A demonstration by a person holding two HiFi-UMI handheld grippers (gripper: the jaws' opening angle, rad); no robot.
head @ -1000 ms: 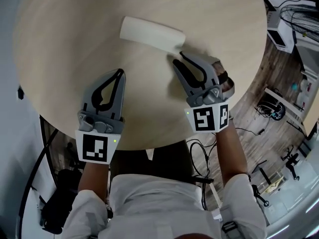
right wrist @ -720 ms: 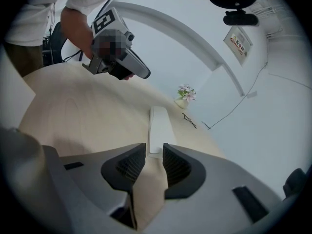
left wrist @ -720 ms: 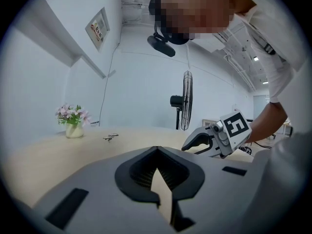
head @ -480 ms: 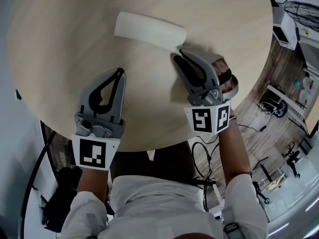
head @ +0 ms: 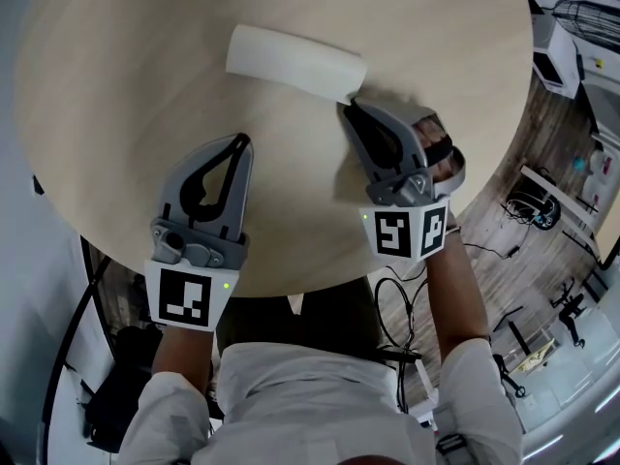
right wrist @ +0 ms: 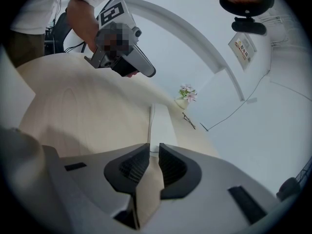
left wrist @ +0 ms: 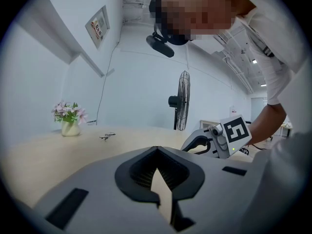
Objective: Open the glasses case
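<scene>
On the table's [head: 107,114] far side lies the white glasses case [head: 291,61], lid down. The right gripper [head: 350,106] is at its right end, jaws closing w/ a slim gap, nothing pinched yet. The left gripper [head: 238,141] is well apart, tips together, empty. Step: gaining purchase. Next prob. needs the lid edge caught.

Bright even light, soft shadows, fisheye-warped edges.

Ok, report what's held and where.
Nothing gripped yet: the right gripper, jaws closing, straddles the glasses case at its near end; the left gripper is shut, empty.
</scene>
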